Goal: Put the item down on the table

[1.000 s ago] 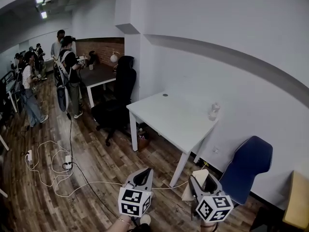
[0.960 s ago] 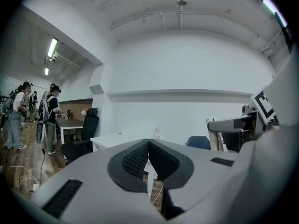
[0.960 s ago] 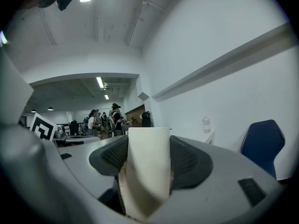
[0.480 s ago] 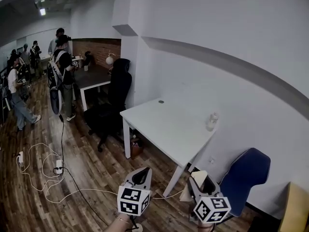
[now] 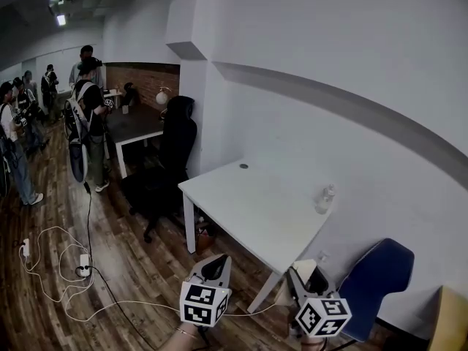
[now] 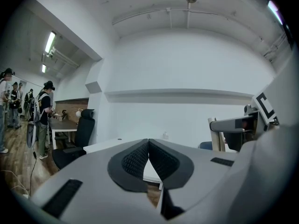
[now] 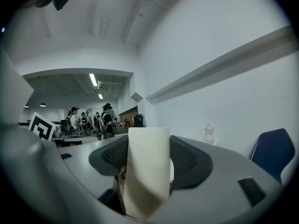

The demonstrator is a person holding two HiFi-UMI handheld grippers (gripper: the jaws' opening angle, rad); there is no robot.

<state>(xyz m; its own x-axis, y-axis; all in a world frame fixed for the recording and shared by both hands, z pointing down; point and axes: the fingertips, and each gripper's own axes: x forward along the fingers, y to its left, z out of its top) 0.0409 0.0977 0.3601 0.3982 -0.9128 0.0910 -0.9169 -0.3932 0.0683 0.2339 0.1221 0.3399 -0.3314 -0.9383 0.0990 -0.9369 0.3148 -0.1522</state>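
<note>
Standing at the far left, several people (image 5: pixel 82 115) gather beside a dark desk (image 5: pixel 135 119), and cables (image 5: pixel 55 269) loop over the wooden floor (image 5: pixel 139 258) below them. A black office chair (image 5: pixel 175 148) sits just left of the white table (image 5: pixel 248 199). Low in the head view, the left gripper (image 6: pixel 148 142) has its jaws pressed together on nothing. To its right, the right gripper (image 5: pixel 307 278) grips a pale flat item (image 7: pixel 147 171) upright in the air, short of the table. A small bottle (image 5: pixel 324 198) stands near the table's right edge, and a blue chair (image 5: pixel 376 276) sits farther right.
</note>
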